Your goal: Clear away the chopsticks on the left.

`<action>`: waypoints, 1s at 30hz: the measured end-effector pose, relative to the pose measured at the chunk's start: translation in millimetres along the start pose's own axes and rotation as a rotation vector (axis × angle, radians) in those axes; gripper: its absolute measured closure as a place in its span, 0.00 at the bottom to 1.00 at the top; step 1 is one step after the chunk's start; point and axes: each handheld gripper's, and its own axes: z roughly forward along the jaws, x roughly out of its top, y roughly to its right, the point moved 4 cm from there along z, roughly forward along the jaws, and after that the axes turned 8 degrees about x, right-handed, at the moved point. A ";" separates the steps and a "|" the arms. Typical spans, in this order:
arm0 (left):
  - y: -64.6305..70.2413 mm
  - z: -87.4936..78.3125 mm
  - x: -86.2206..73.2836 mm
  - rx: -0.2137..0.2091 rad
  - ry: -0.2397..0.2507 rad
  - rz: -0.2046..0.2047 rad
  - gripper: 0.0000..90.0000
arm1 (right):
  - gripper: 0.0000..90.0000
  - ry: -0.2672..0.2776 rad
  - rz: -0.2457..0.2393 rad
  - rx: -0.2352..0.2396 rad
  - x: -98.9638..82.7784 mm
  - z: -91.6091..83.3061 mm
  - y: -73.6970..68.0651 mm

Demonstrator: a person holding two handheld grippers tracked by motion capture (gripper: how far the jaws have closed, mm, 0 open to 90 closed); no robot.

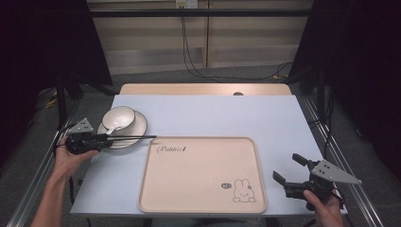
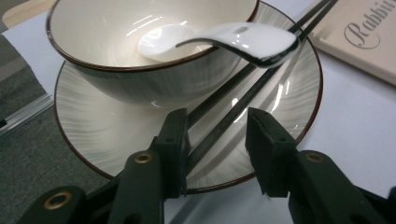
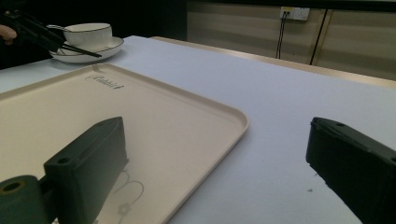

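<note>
Near the bench's left edge, the left tongs (image 2: 217, 140) straddle the black chopsticks (image 2: 233, 100) lying across the plate (image 2: 93, 135), not yet pinching. Next they should close squarely, then lift. The right tongs (image 1: 287, 169) wait open.

Between my left jaws: black chopsticks (image 2: 233, 100), glossy. Beyond them, plate (image 2: 102, 135), off-white with faint grey brushed streaks and thin brown rim line. On it, bowl (image 2: 140, 79), same off-white, same brown rim. White spoon (image 2: 224, 39) in bowl, shiny. Beneath my right jaws, beige tray (image 3: 154, 116) with dark script lettering and outlined rabbit drawing (image 1: 243, 190). Table (image 1: 213, 116) pale blue-grey. I see both pairs of jaws black.
</note>
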 end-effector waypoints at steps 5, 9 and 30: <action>3.4 3.7 1.9 -0.008 -0.012 0.032 0.71 | 0.05 0.000 0.005 0.002 -0.2 0.0 -0.2; 7.2 6.5 5.0 -0.022 -0.026 0.042 0.72 | 0.05 0.000 0.011 0.000 -0.4 0.3 -0.2; 15.6 7.7 11.3 -0.122 -0.086 0.006 0.95 | 0.05 -0.001 0.021 0.012 -0.9 -0.5 1.8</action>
